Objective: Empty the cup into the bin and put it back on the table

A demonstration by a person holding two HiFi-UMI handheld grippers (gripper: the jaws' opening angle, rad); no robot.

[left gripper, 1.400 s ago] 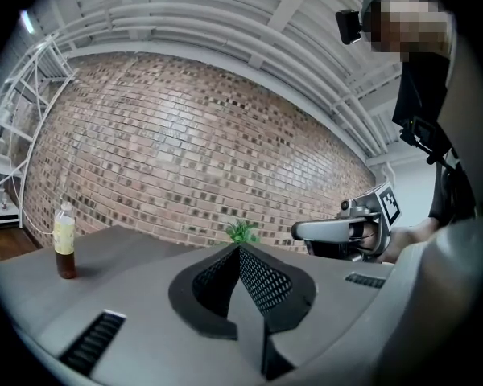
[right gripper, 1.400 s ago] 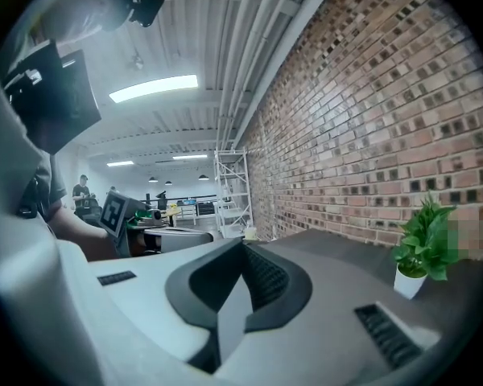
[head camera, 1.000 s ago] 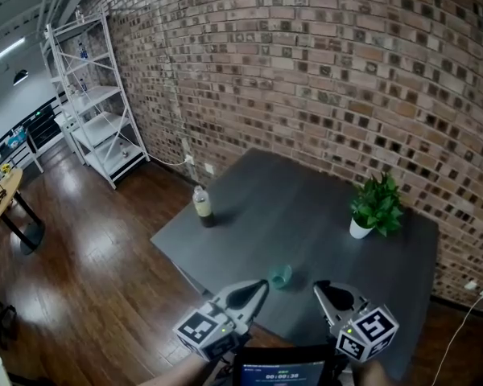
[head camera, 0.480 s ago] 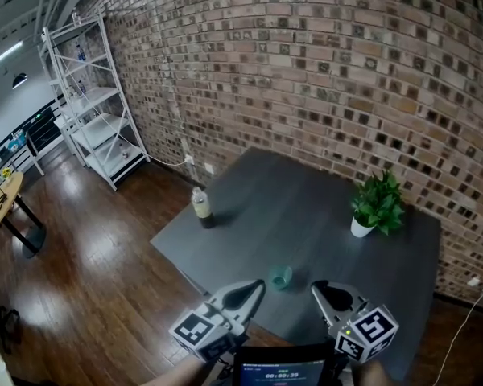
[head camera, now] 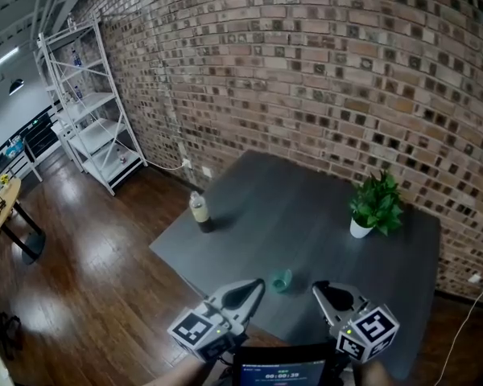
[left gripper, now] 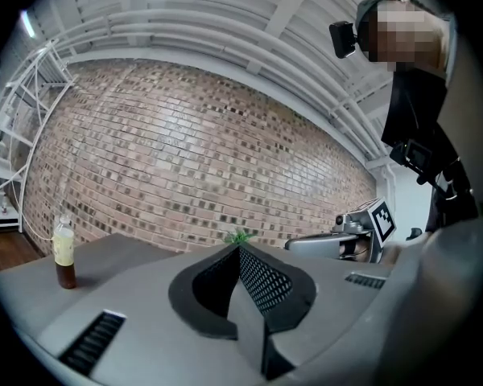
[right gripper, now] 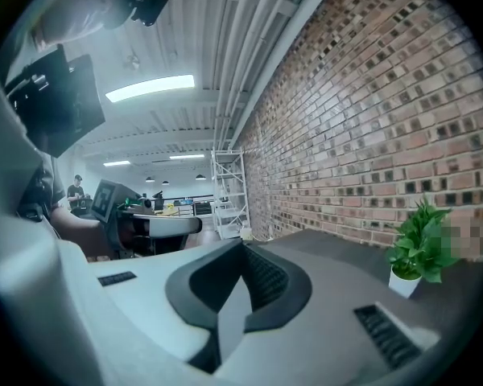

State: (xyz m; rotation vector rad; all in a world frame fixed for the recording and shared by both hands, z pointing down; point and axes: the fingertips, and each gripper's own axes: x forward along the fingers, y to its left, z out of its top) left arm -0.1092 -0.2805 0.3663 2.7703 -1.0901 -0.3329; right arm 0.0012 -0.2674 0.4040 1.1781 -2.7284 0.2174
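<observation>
A small blue-green cup (head camera: 281,279) is seen on the dark table (head camera: 306,215), close to the near edge. It is too small for its inside to be seen. The left gripper (head camera: 258,285) is held just to its left and the right gripper (head camera: 319,288) a little to its right, so the cup is between the two tips and is touched by neither. Both pairs of jaws are pressed together, and nothing is held in them. A small screen (head camera: 283,371) is seen low down between the grippers. Farther back, a bottle (head camera: 199,210) is stood near the table's left edge, and a green plant (head camera: 377,203) in a white pot is set near the right side. A brick wall (head camera: 306,71) is behind the table. A white shelf (head camera: 88,107) is stood on the wood floor (head camera: 88,280) to the left.
</observation>
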